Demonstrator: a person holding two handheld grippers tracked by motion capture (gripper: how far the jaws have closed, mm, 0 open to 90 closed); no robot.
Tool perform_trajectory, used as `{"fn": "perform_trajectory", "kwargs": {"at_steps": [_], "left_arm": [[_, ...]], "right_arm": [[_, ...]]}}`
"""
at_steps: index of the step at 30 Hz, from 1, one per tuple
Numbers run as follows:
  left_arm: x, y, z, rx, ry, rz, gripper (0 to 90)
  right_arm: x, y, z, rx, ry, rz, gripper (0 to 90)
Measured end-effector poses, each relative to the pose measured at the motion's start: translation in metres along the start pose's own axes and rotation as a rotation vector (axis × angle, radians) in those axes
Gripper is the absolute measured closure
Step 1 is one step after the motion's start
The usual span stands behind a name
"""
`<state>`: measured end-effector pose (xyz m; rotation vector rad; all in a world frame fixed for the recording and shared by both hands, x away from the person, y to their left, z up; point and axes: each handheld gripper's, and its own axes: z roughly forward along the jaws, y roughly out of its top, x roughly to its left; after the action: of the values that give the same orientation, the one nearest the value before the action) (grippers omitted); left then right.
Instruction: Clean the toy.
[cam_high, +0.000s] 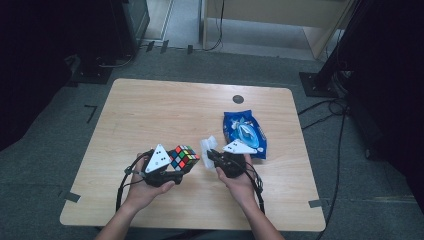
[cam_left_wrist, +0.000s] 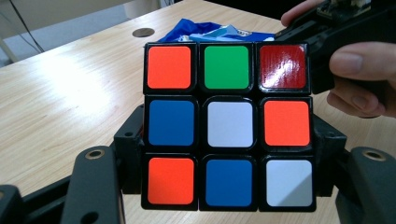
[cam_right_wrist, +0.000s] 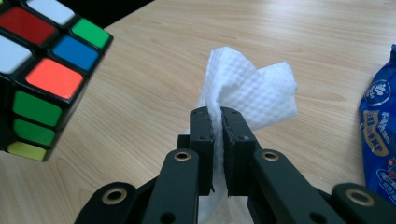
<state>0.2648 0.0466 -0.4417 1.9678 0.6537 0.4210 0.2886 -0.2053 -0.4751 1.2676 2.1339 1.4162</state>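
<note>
Lettering on the blue wet-wipe pack is showing in white and yellow, too small and blurred to be read. The left tool is clamping a Rubik's cube by two opposite sides, holding it above the tabletop; the face toward its camera is reading orange, green, red across the top (the cube is scrambled). The right tool is pinching a white embossed wipe, jaws pressed together on the sheet, just beside the cube. Both forearms are coming in from the near edge, hands curled around the tool bodies, tools pointing toward each other. The pack is lying flat behind the right hand. The far half of the tabletop is lying bare, offering room.
</note>
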Motion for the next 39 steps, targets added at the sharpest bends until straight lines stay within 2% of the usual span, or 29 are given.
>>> {"fn": "perform_trajectory", "kwargs": {"at_steps": [3, 8, 11, 15, 17, 22, 27, 31, 34, 36, 39], "left_arm": [[0.001, 0.000, 0.000, 0.001, 0.000, -0.001, 33.9], [0.003, -0.001, -0.001, 0.000, 0.003, -0.008, 33.9], [0.003, -0.001, -0.001, 0.000, 0.005, -0.011, 33.9], [0.004, -0.001, -0.001, 0.000, 0.007, -0.009, 33.9], [0.004, -0.002, -0.001, 0.000, 0.010, -0.011, 33.9], [0.003, -0.004, 0.003, 0.010, 0.036, 0.003, 33.9], [-0.001, -0.007, 0.007, 0.011, 0.043, 0.008, 33.8], [-0.005, -0.007, 0.010, 0.004, 0.047, 0.023, 33.9], [-0.008, -0.008, 0.010, -0.014, 0.052, 0.026, 33.8], [-0.009, -0.008, 0.010, -0.022, 0.054, 0.024, 33.8], [-0.011, -0.008, 0.010, -0.032, 0.054, 0.030, 33.9]], "right_arm": [[0.000, -0.002, 0.002, 0.014, -0.014, -0.021, 83.0], [0.001, -0.001, 0.002, 0.005, -0.043, -0.030, 63.8], [0.002, -0.001, 0.001, -0.005, -0.046, -0.028, 60.4], [0.005, 0.003, -0.003, -0.033, -0.017, -0.004, 60.3], [0.009, 0.008, -0.009, -0.065, 0.023, 0.024, 57.7], [0.028, 0.024, -0.023, -0.129, 0.082, 0.062, 45.5], [0.040, 0.033, -0.031, -0.151, 0.157, 0.128, 38.4], [0.043, 0.033, -0.025, -0.096, 0.221, 0.192, 28.4], [0.043, 0.031, -0.018, -0.036, 0.221, 0.236, 18.3], [0.042, 0.029, -0.014, -0.011, 0.212, 0.278, 17.8], [0.037, 0.026, -0.010, 0.000, 0.243, 0.343, 20.2]]}}
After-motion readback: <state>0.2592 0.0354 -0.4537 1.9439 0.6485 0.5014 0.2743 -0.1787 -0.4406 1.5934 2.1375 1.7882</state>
